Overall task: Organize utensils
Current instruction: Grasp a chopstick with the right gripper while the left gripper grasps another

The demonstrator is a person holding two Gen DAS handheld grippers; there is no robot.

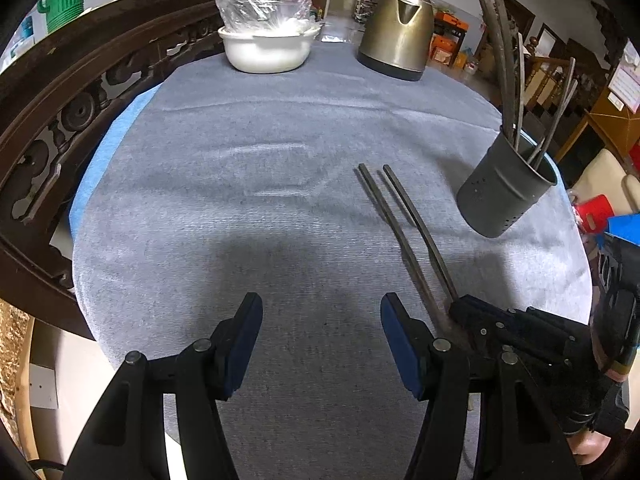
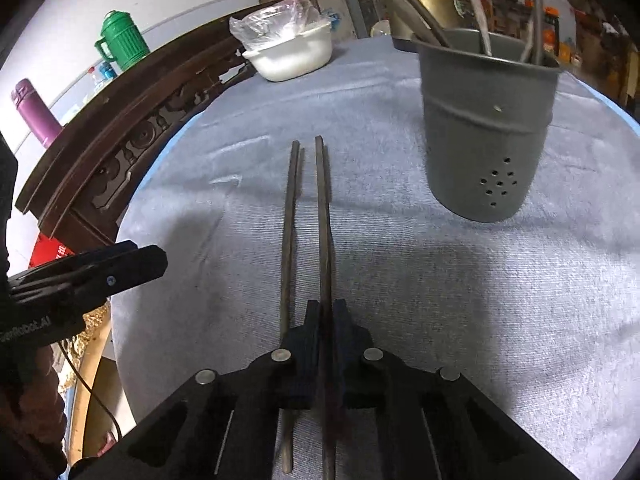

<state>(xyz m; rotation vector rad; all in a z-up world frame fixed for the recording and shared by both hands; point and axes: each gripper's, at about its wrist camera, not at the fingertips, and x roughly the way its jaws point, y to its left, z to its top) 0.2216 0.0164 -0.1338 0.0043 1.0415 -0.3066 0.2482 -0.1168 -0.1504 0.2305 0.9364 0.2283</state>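
Utensils [image 2: 484, 12] stand in grey holder [image 2: 486, 128] (perforated) — right gripper [image 2: 326, 312] clamps one chopstick [image 2: 322, 208].

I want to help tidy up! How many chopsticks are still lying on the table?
2. One chopstick is pinched in the right gripper; the other chopstick lies loose just left of it. More utensils stand in the grey holder.

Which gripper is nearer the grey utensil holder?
Right. The right gripper, shut on one of the two loose chopsticks, faces the grey utensil holder just ahead to its right. The left gripper hangs open over bare cloth, farther from it.
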